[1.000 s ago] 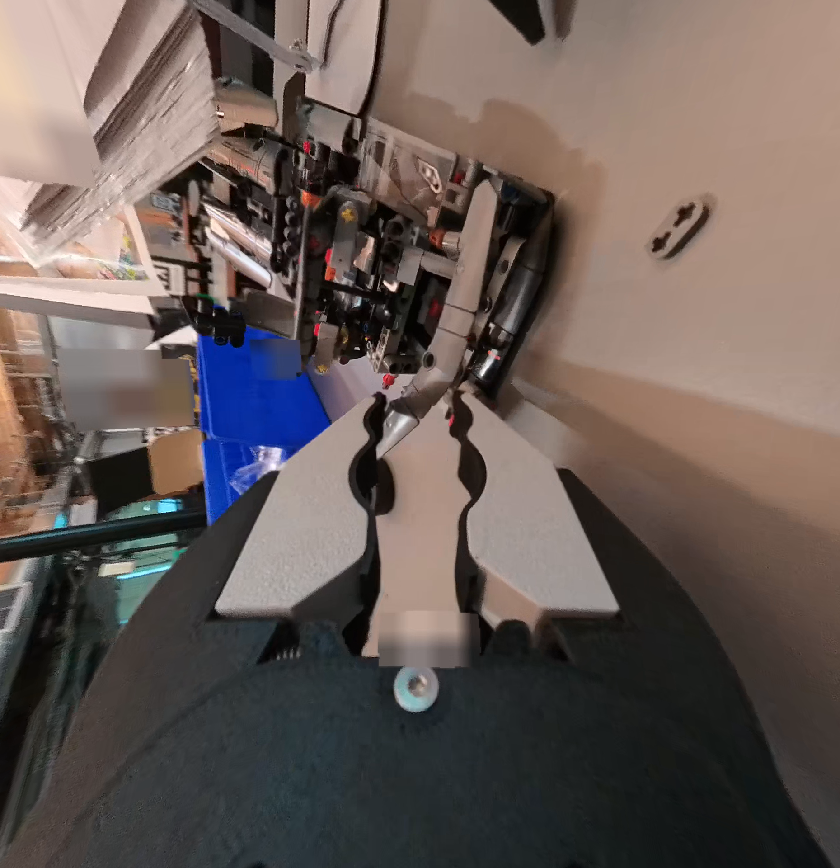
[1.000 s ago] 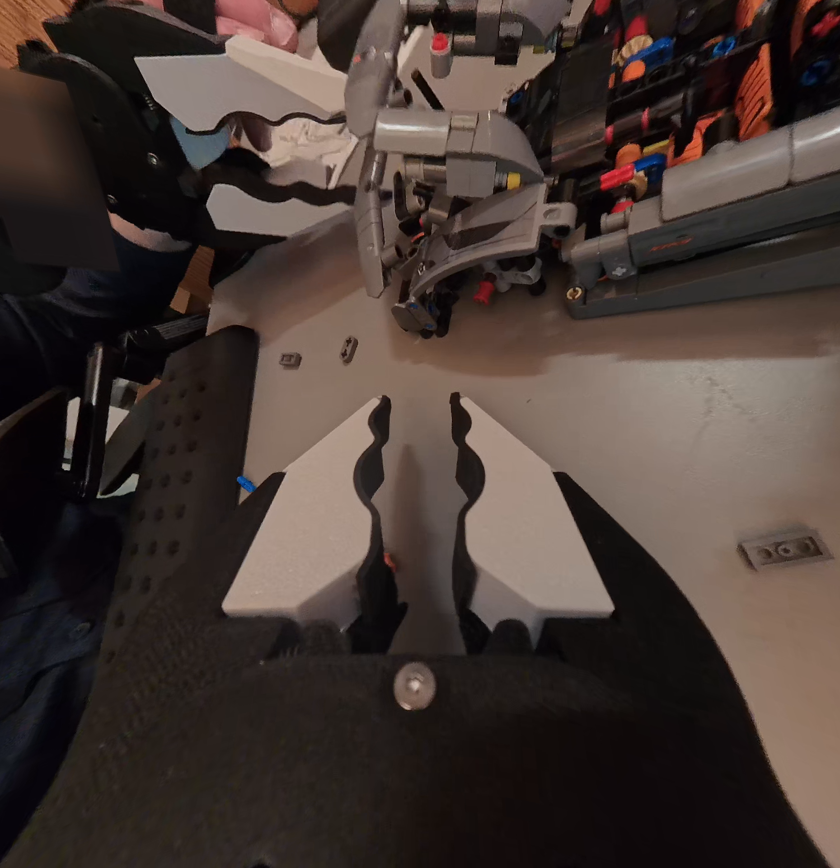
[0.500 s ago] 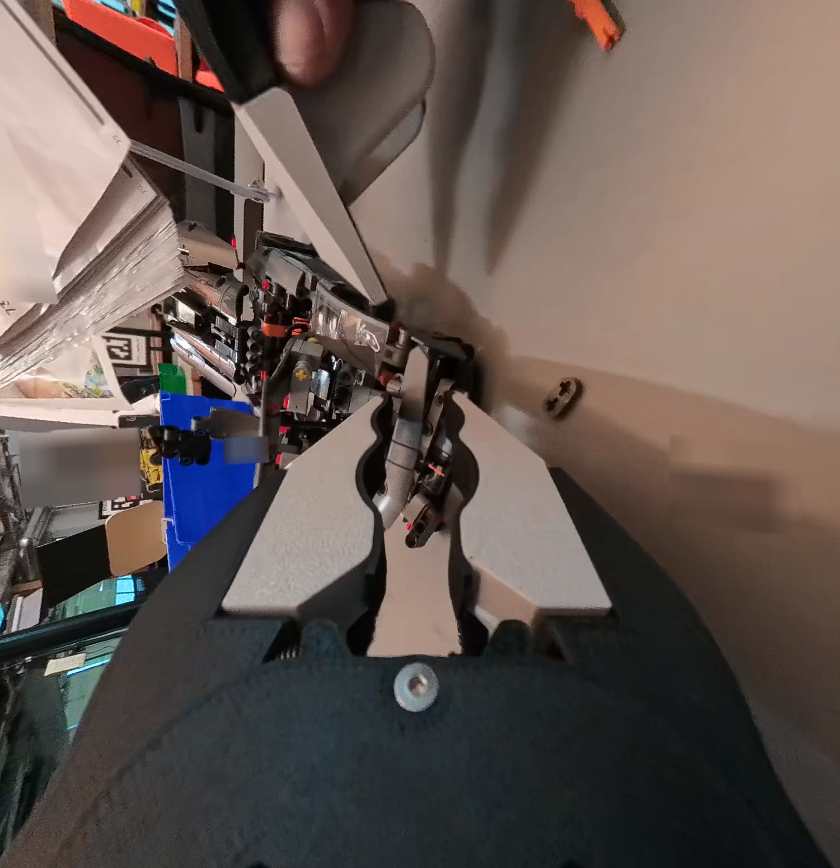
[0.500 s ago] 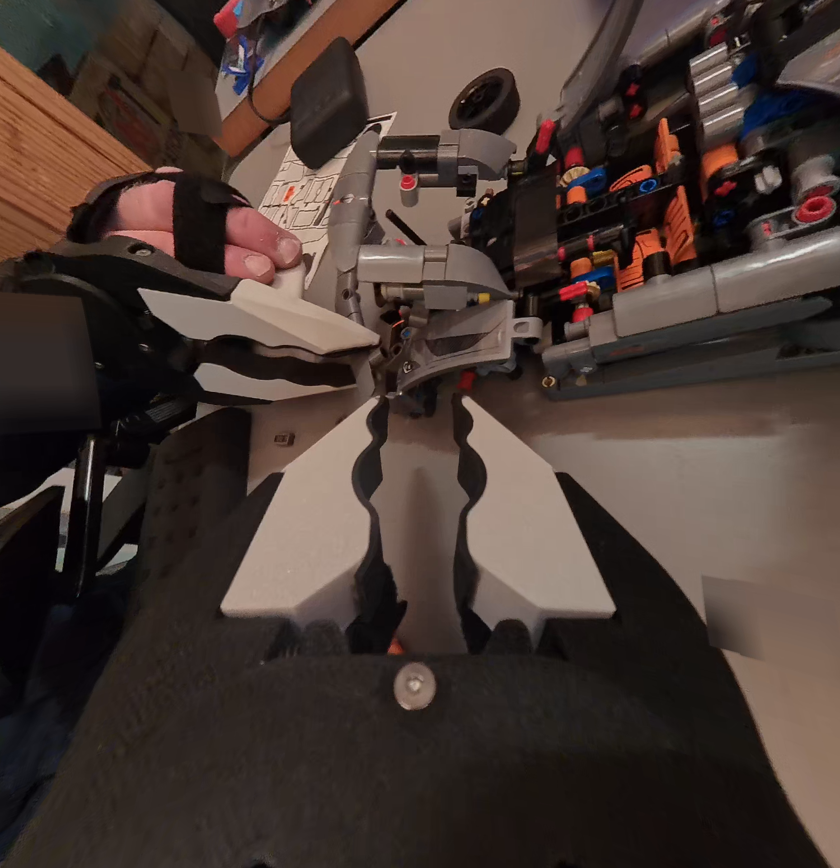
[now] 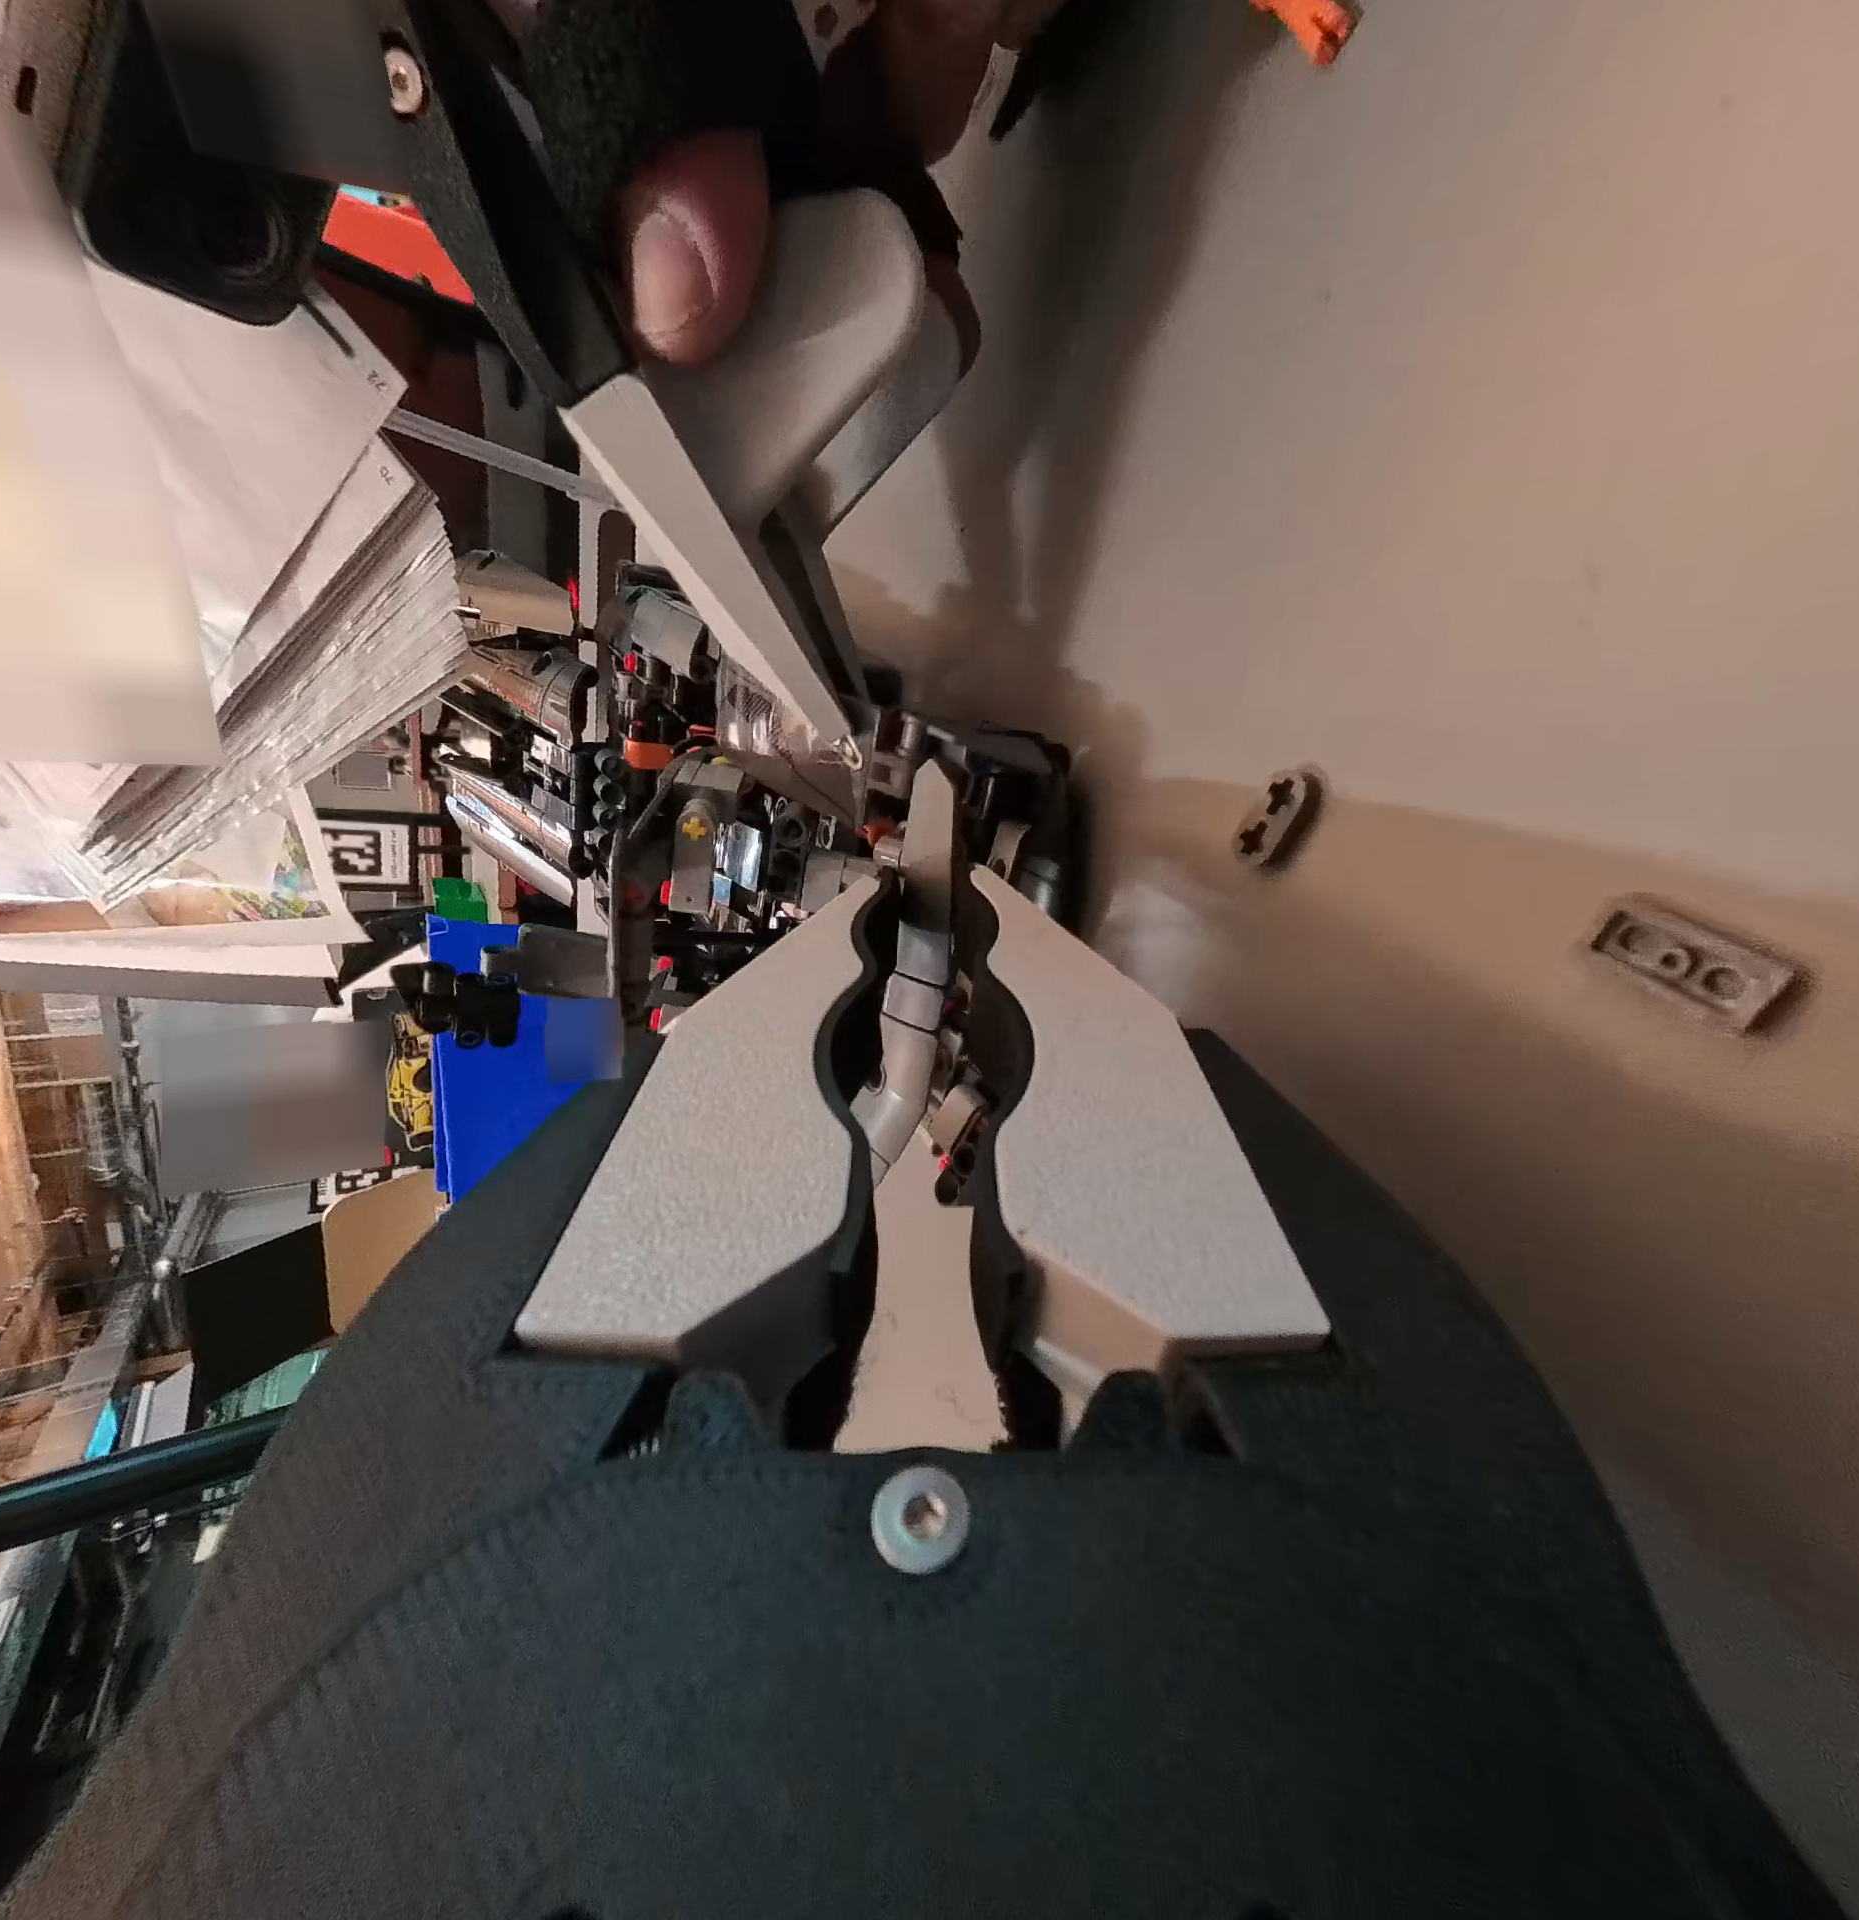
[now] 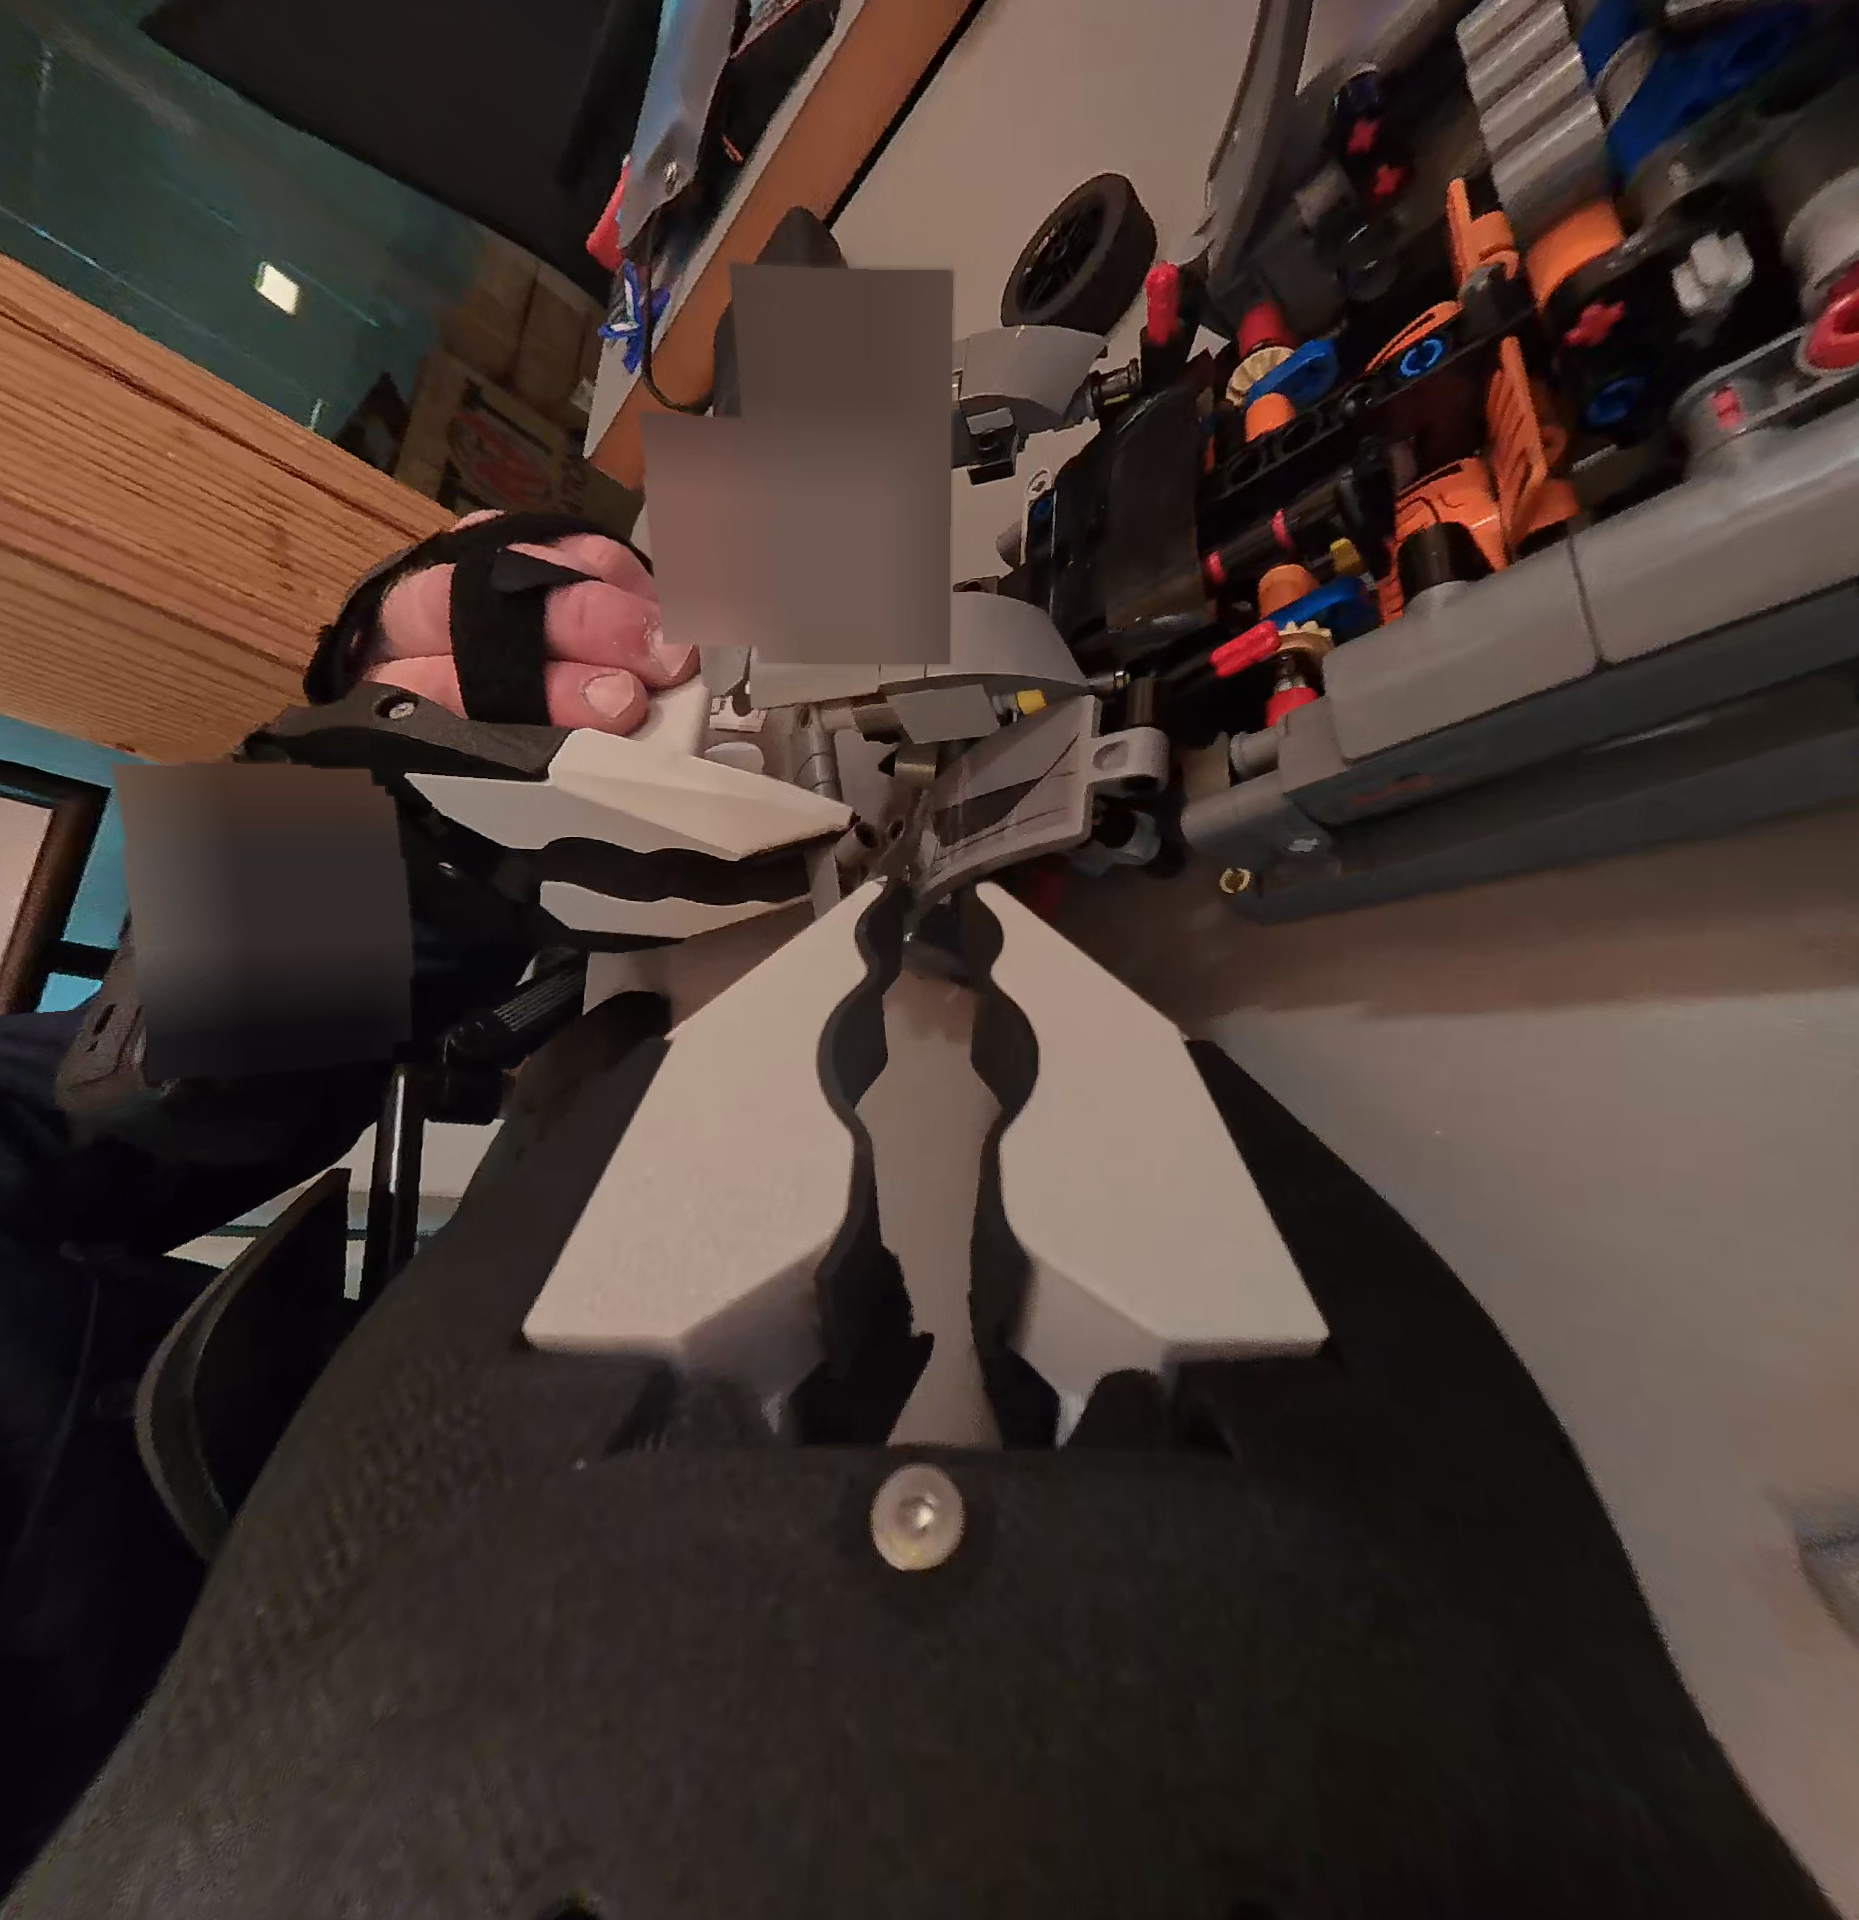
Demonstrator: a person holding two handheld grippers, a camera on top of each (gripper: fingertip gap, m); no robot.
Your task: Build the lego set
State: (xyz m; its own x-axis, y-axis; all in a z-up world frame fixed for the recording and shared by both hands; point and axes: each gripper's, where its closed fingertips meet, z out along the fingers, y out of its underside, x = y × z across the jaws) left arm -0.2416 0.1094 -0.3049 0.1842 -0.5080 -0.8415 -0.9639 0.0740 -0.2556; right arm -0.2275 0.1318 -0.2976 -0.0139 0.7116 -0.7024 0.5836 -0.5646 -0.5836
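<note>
A grey lego sub-assembly with a curved stickered panel [image 6: 1008, 810] stands on the table beside the big grey, black and orange car model [image 6: 1476, 499]. My left gripper [image 5: 927, 883] is closed around the sub-assembly's long grey beam [image 5: 930, 831], which runs deep between the fingers. It comes in from the left in the right wrist view [image 6: 826, 868]. My right gripper [image 6: 930, 914] is closed on the dark lower edge under the panel. It reaches down from above in the left wrist view [image 5: 852, 748].
A small grey two-hole link [image 5: 1276, 821] and a grey plate [image 5: 1694, 977] lie loose on the table [image 6: 1527, 1143]. An open instruction book [image 5: 312, 644] and a blue bin [image 5: 489, 1091] are on the left, with a black wheel [image 6: 1081, 249] behind. Less than 4 cm separates the two grippers' tips.
Both grippers have moved in to the sub-assembly. The grey beam has slid deeper between my left fingers. Both pairs of fingers have narrowed onto it.
</note>
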